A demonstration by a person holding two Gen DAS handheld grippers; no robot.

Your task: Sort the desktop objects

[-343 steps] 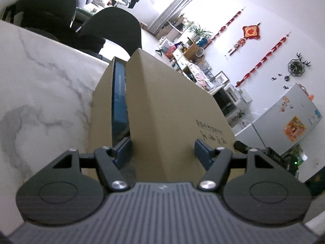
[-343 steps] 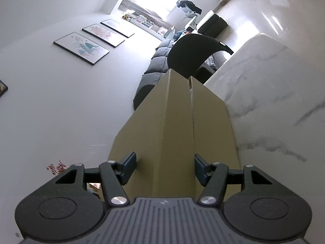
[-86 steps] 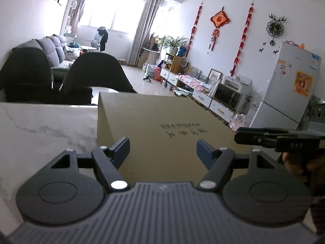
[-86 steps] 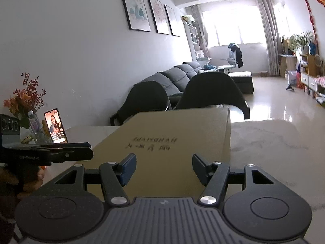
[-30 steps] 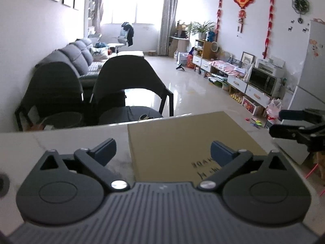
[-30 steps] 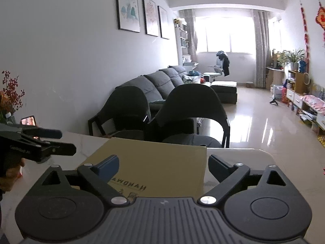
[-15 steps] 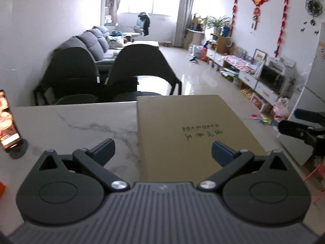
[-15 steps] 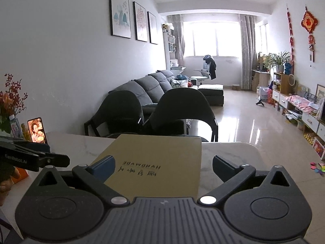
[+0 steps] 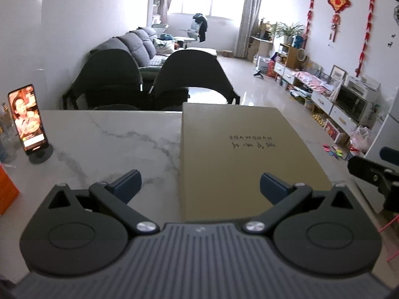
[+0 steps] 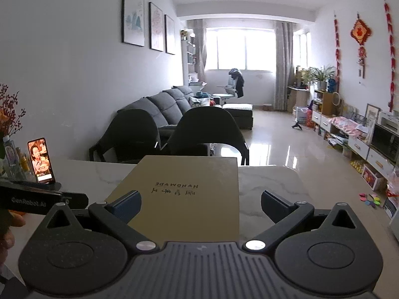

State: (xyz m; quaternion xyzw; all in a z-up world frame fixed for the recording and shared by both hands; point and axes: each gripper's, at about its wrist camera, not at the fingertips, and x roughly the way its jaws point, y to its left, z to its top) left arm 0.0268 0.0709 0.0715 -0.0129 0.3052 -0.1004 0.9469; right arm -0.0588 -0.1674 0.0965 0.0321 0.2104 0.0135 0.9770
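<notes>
At the far left edge of the white marble-patterned table (image 9: pixel 112 137) sits part of an orange box (image 9: pixel 6 189), cut off by the frame. Just beyond it a black smartphone with a lit screen (image 9: pixel 27 119) stands upright on a round black stand (image 9: pixel 41 155), near the left edge of the table; clear bottles stand just left of the phone, half out of view. From the right wrist view, red-berried flowers (image 10: pixel 8 109) rise above those bottles.

The left tool (image 9: pixel 199 186) hovers low over the near part of the table, its two blue-padded fingers (image 9: pixel 126 184) spread wide and holding nothing. Its left finger is over bare marble, its right finger over the box.

A flat, tan cardboard box with dark "HANDMADE" lettering on its lid (image 9: pixel 247 154) lies closed on the right half of the table, its long side running from near to far, its far end at the table's far edge. The lettering reads upside down from both cameras.

The right tool (image 10: pixel 200 204) is likewise wide open and empty, held over the near end of the same box (image 10: pixel 184 194), with its right finger over the marble at the box's right side.

Behind the table stand two black shell chairs (image 9: pixel 192 74), then a grey sofa (image 9: pixel 134 44).
</notes>
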